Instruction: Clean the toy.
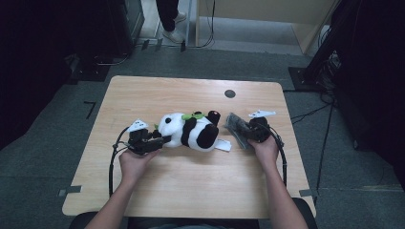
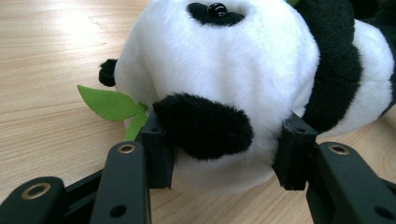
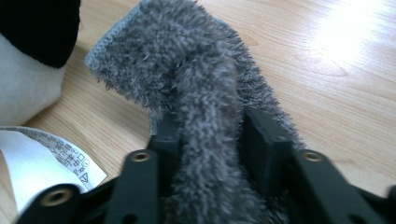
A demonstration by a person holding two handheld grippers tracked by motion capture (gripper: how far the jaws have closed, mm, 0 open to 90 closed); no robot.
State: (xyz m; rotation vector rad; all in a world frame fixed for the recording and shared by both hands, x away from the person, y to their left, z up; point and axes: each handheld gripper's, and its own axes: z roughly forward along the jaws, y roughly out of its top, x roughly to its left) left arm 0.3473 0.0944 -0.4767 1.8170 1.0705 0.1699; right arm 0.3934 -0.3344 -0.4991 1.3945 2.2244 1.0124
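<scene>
high view — panda (image 1: 191, 131) lies crosswise; head toward left gripper (image 1: 160, 141).

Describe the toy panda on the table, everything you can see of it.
The toy panda is soft plush, white with black ears, limbs and eye patches, and a glossy bead eye. It lies on its side on the wooden table, head toward the left gripper, whose jaws clamp its head beside one black ear. Green felt leaves sit by its head; a white care label trails behind.

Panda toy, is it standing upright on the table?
No, the panda toy lies on its side on the wooden table, its head between the left tool's jaws.
</scene>
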